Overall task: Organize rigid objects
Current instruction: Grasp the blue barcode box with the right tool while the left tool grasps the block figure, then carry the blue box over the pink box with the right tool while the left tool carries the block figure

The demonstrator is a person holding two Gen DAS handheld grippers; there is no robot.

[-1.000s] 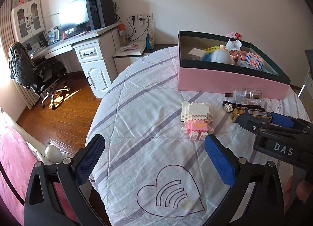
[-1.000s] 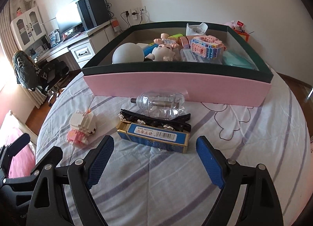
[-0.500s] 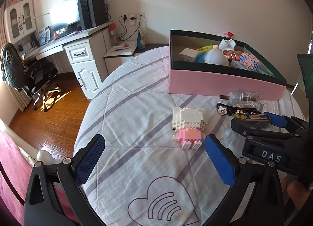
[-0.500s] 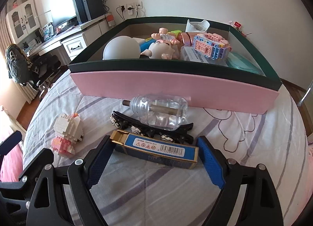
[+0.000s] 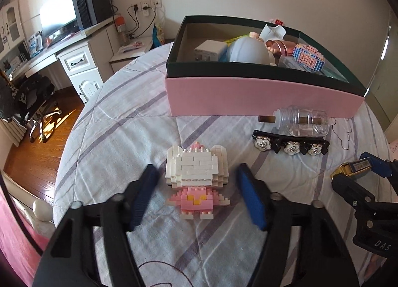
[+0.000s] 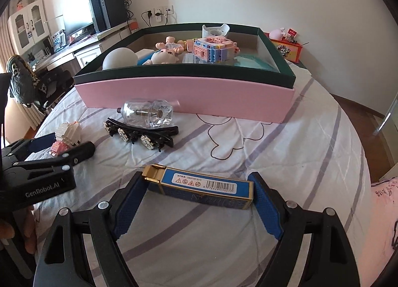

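The pink-and-white brick figure (image 5: 197, 182) lies on the bed's striped quilt (image 5: 119, 122), between the blue pads of the left claw (image 5: 196, 197). That claw's jaws are closing on it, with a gap visible on both sides, so nothing is gripped yet. To its right, the long blue box (image 6: 201, 187) spans the right claw (image 6: 197, 202) end to end; the pads (image 6: 267, 210) meet its two ends, and I judge it clamped there. Beyond these lie a black flower hair clip (image 5: 289, 145) and, just beside the box wall, a clear corked bottle (image 5: 302, 122) on its side. The pink storage box (image 5: 261, 94) already holds a doll, brick models and other bits. Most sorting looks done; four loose pieces remain on the bed.
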